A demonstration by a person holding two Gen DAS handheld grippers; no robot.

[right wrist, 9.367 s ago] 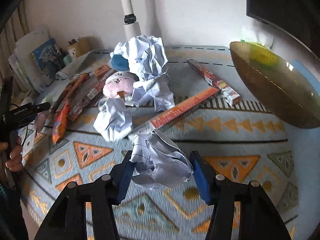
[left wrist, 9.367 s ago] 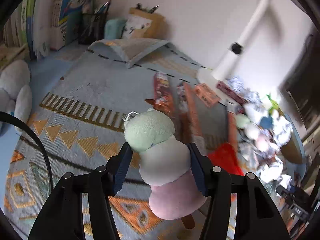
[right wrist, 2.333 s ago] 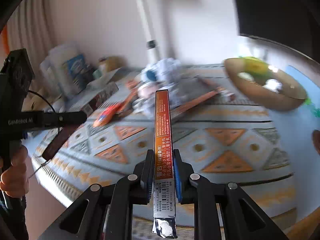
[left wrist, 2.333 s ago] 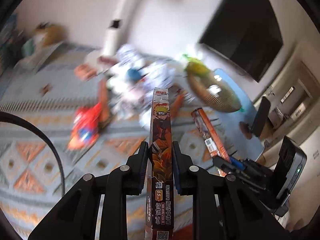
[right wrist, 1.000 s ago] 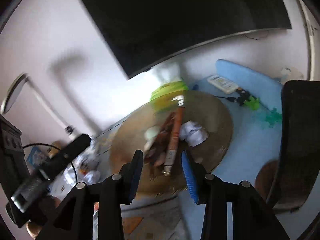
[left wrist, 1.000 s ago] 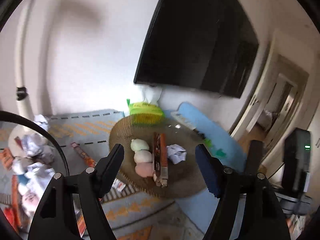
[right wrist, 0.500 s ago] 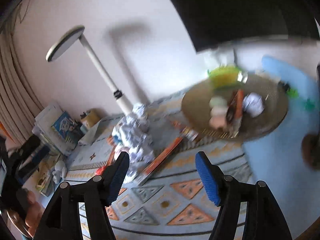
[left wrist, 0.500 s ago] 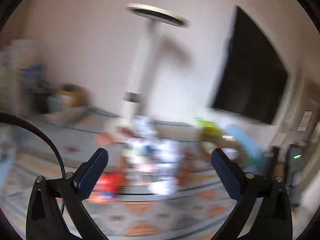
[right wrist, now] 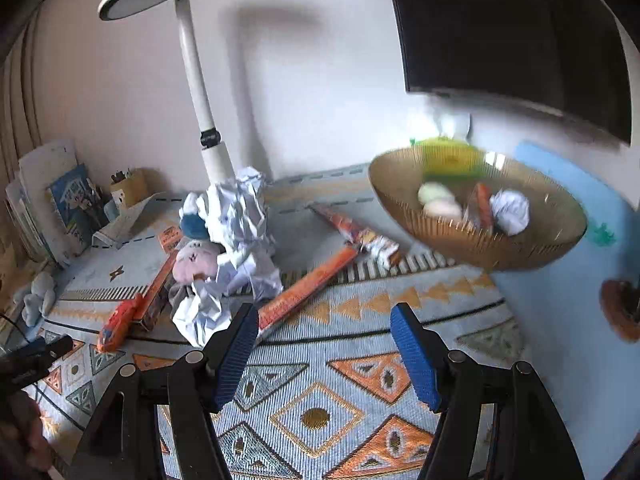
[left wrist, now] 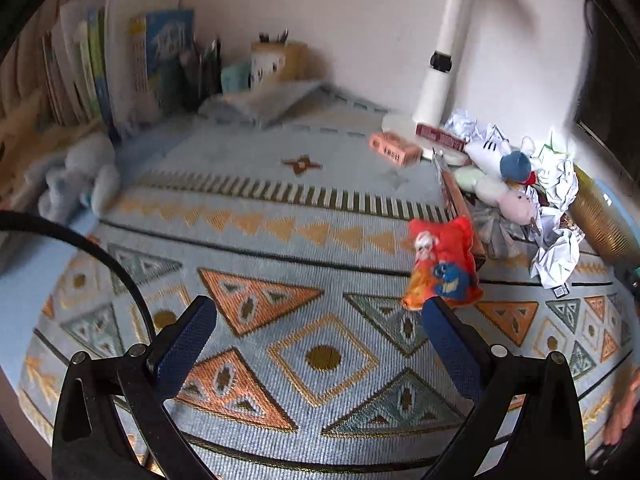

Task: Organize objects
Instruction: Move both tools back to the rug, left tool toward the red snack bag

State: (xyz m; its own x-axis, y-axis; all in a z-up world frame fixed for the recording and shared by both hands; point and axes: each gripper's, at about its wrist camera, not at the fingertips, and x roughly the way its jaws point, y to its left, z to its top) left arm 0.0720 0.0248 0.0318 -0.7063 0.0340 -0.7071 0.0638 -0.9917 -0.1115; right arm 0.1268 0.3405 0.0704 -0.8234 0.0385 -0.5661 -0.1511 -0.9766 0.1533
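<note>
My left gripper (left wrist: pixel 316 320) is open and empty above the patterned cloth, with a red snack bag (left wrist: pixel 442 266) just beyond its right finger. My right gripper (right wrist: pixel 324 322) is open and empty, low over the cloth. The golden basket (right wrist: pixel 520 244) at the right holds a pastel plush, long boxes and a paper ball (right wrist: pixel 510 208). A pile lies at the centre left: crumpled paper (right wrist: pixel 240 216), a pink plush (right wrist: pixel 194 260), a blue plush (right wrist: pixel 192 226). A long orange box (right wrist: pixel 308 286) lies just beyond my right gripper, another box (right wrist: pixel 356 234) behind it.
A white lamp (right wrist: pixel 200 80) stands behind the pile. Books (left wrist: pixel 120 68) and a pen holder (left wrist: pixel 276 60) line the back left. A grey plush (left wrist: pixel 76 180) lies at the left edge. A dark screen (right wrist: pixel 500 32) hangs on the wall. A small orange box (left wrist: pixel 394 148) lies near the lamp base.
Both grippers have let go of their long boxes in the basket and are open and empty. Both have swung back left to the cloth and the pile.
</note>
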